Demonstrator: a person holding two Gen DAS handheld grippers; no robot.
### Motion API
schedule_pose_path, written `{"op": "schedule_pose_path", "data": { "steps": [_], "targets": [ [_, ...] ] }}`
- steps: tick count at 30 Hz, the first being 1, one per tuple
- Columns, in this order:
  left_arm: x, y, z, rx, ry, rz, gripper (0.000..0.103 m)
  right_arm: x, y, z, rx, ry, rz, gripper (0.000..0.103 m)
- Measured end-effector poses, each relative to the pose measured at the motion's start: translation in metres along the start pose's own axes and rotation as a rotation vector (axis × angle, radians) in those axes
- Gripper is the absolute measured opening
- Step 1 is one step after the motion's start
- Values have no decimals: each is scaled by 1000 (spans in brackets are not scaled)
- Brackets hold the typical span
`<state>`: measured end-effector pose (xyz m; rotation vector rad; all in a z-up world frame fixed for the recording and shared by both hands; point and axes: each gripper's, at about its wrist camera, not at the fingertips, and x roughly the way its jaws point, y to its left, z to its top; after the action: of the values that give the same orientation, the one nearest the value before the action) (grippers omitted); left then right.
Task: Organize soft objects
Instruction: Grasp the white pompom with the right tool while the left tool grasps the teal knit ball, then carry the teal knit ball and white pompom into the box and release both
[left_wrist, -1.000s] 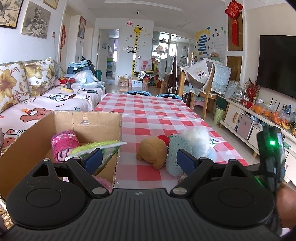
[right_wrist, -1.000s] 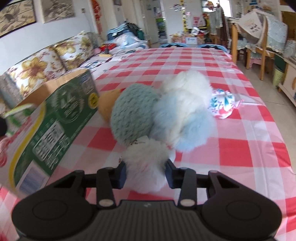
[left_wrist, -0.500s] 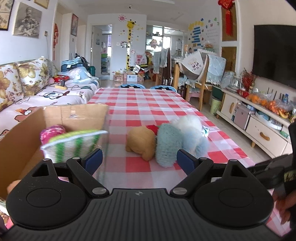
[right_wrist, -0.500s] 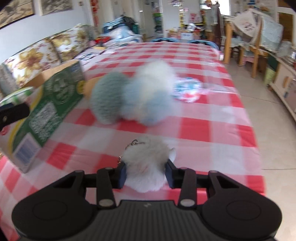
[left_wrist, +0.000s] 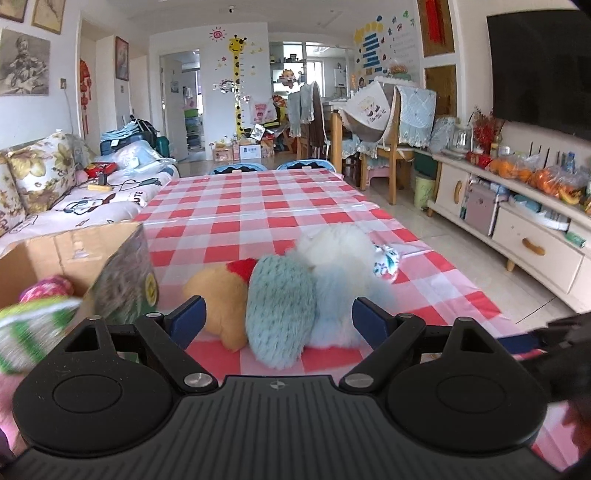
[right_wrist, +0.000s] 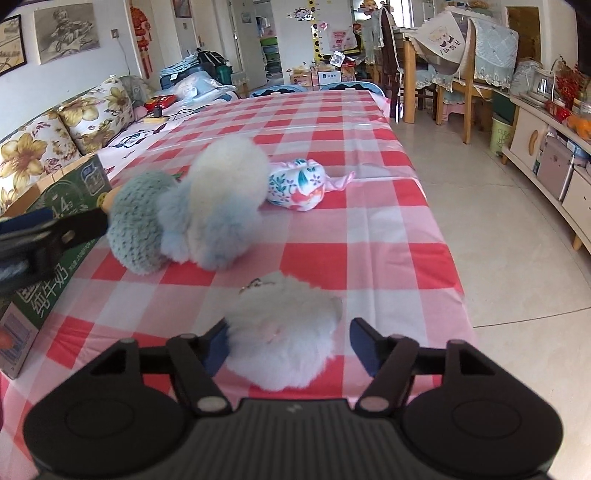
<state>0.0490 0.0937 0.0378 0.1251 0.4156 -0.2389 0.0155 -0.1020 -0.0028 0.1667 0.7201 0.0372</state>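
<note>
My left gripper (left_wrist: 277, 319) is open just in front of a pile of soft toys: a tan plush (left_wrist: 218, 295), a teal knitted one (left_wrist: 280, 306) and a white-blue fluffy one (left_wrist: 340, 266). A cardboard box (left_wrist: 66, 254) at the left holds a pink rolled cloth (left_wrist: 46, 288) and a blurred green-white striped item (left_wrist: 29, 328). My right gripper (right_wrist: 288, 341) is open around a white pompom (right_wrist: 284, 332) that rests on the tablecloth. The pile (right_wrist: 207, 214) and a floral pouch (right_wrist: 297, 184) lie beyond it.
The red-checked table (right_wrist: 332, 125) runs far ahead; its right edge drops to a tiled floor (right_wrist: 498, 221). The box's green printed side (right_wrist: 55, 236) stands at the left. A sofa (left_wrist: 55, 199) is at the left and a cabinet (left_wrist: 517, 229) at the right.
My right gripper pulled the white pompom back from the pile and has opened; the pompom now lies loose between the fingers. My left gripper shifted right from the box to face the toy pile.
</note>
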Motion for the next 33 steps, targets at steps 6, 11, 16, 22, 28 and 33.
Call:
{"op": "schedule_pose_path", "data": {
  "steps": [6, 11, 16, 22, 28, 33],
  "targets": [
    [42, 6, 6, -56, 70, 21, 80, 5, 0, 1, -12, -15, -1, 79],
    [61, 9, 2, -91, 99, 13, 79, 10, -2, 1, -16, -25, -12, 84],
    [67, 7, 1, -79, 94, -12, 66, 12, -5, 1, -18, -40, -28, 92],
    [66, 4, 0, -65, 100, -22, 55, 13, -3, 3, -18, -46, -28, 84],
    [51, 8, -2, -87, 106, -28, 52, 15, 1, 6, -48, -23, -32, 51],
    [38, 14, -6, -109, 105, -43, 52, 13, 2, 7, -56, -26, -38, 49]
  ]
}}
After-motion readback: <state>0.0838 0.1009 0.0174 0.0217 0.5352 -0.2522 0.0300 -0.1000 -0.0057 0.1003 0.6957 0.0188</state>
